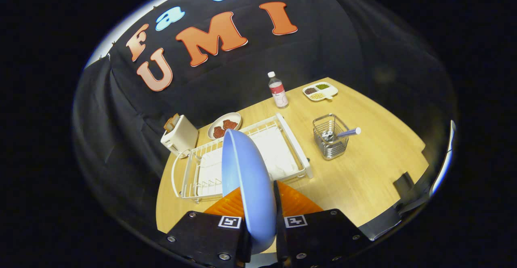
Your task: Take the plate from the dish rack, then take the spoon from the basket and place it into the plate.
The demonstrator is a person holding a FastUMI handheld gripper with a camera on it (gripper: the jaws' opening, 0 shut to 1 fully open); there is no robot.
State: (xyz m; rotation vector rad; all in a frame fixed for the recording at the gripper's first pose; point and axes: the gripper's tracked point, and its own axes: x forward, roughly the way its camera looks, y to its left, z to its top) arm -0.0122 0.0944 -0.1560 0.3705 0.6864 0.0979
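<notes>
1. The tool (260, 219) pinches the blue plate (246, 179) on edge between both fingers, above the rack (299, 149).
2. Held by its rim, the plate may swing or slip.
3. The spoon (347, 132) waits in the basket (330, 141), beyond and right.

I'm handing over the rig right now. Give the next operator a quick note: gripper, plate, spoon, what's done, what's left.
Gripper: shut on the blue plate, held on edge between both fingers, lifted above the white dish rack.
Spoon: in the wire basket on the wooden table, beyond the rack's far end, handle sticking out over the rim.
Done: plate is out of the rack.
Left: set the plate flat on the table, release, pick the spoon from the basket and lay it in the plate.
</notes>
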